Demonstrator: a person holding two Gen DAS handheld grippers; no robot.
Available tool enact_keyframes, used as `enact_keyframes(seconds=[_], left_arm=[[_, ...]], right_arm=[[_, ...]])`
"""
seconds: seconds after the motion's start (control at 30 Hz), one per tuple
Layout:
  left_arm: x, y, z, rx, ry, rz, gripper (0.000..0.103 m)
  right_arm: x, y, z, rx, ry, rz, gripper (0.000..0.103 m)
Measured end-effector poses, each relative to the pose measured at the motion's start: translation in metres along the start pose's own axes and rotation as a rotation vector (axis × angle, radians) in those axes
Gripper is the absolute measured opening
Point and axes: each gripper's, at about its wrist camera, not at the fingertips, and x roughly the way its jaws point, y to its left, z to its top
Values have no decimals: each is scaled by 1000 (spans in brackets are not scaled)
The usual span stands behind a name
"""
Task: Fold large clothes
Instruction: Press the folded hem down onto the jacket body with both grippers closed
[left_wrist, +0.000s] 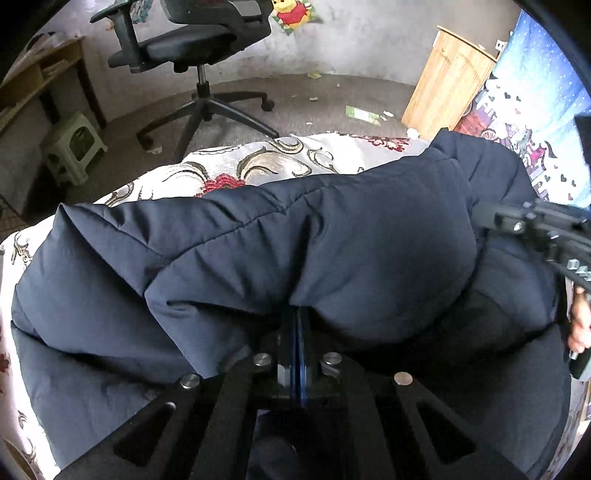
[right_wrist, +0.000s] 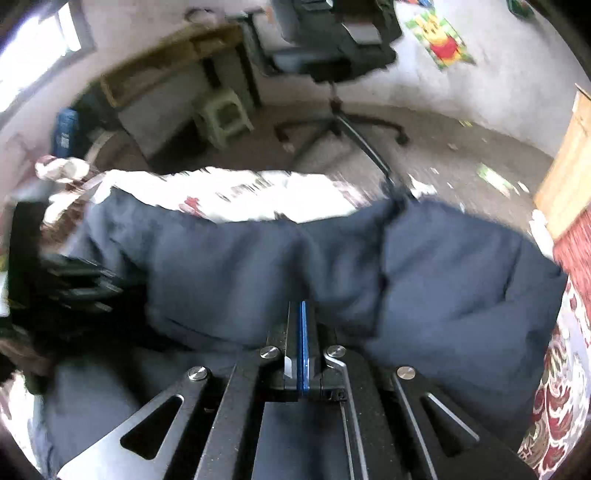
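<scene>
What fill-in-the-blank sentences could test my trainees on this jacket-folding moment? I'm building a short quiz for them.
1. The puffy jacket is dark ____ in colour.
2. It lies on a floral bedspread patterned in white, gold and ____.
3. Behind the bed, an office ____ on castors stands on the floor.
4. The left gripper and the right gripper both have their jaws ____, tips pressed into the jacket's fabric.

Missing words: blue; red; chair; shut
</scene>
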Motion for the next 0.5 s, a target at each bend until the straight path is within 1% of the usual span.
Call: enact_keyframes(seconds=[0.1,0.13,0.17,0.2,0.27,0.37,0.43,0.5], left_arm=[[1,0,0,-4,-15,-2,3],[0,0,-1,-4,-19,-2,3],[-1,0,-2,-4,-25,-1,3],[-2,0,-3,-4,-32,0,3],[-2,-1,-7,1,-36,2,3],[1,-1,-8,16,-32,-5,3],[4,0,-9,17,-31,-12,3],[7,1,-10,9,-38,-21,3]], right_arm=[[7,21,14,-21,18,77,0],[12,24,15,-23,31,90,0],[22,29,17,-26,65,99,0],[32,31,15,-34,92,77,0],[41,33,10,-37,118,55,0],[59,33,0,-27,184,61,0],[69,27,-4,0,199,81,0],[75,28,-5,-6,203,74,0]])
